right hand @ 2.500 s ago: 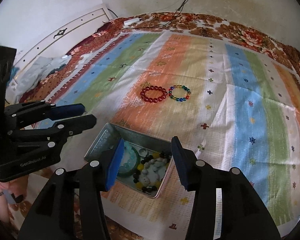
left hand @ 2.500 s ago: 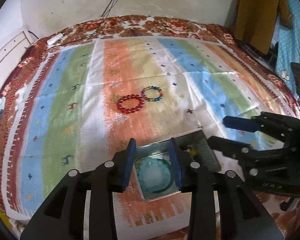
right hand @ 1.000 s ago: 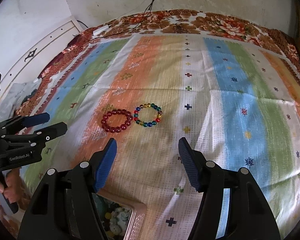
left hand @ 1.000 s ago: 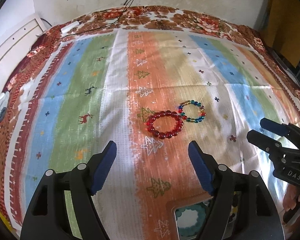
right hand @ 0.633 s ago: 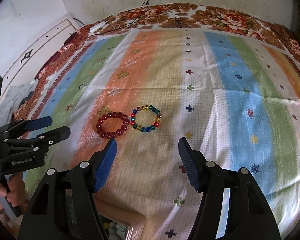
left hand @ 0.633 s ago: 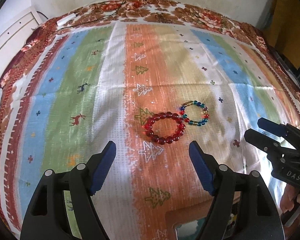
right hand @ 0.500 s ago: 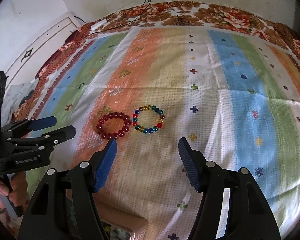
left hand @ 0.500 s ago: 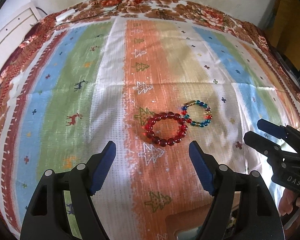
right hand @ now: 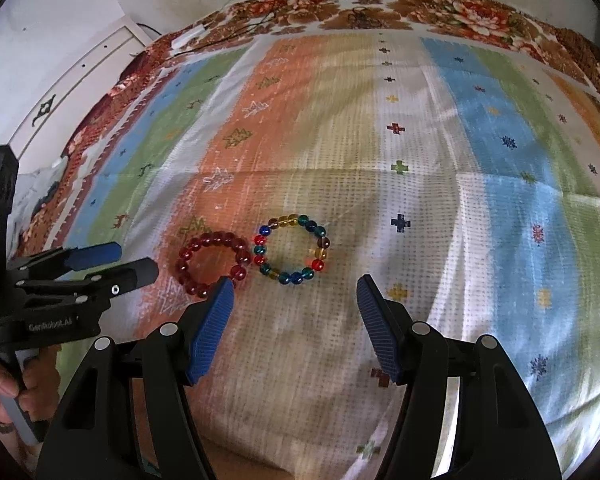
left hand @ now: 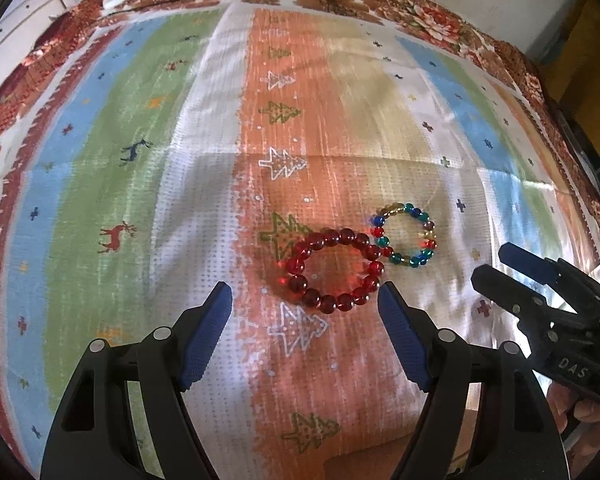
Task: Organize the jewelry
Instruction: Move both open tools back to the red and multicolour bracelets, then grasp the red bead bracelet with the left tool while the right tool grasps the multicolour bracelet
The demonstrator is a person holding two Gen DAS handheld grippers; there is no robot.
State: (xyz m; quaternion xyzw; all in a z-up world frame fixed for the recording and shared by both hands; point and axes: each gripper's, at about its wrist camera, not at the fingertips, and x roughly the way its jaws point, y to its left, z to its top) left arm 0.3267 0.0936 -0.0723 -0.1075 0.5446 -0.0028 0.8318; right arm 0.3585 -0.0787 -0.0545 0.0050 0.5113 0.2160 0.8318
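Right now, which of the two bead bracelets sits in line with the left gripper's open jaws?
The red bracelet: all dark red beads, just ahead of the left gripper. The multicoloured bracelet lies beside it, towards the right gripper.

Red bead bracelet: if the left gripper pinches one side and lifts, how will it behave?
The red bead bracelet is a loop of separate round beads, so it will probably sag and dangle instead of holding its ring shape. The beads look glossy and glassy, so flat pads may slip off them. It touches the multicolour bracelet, which a push or lift could nudge across the cloth.
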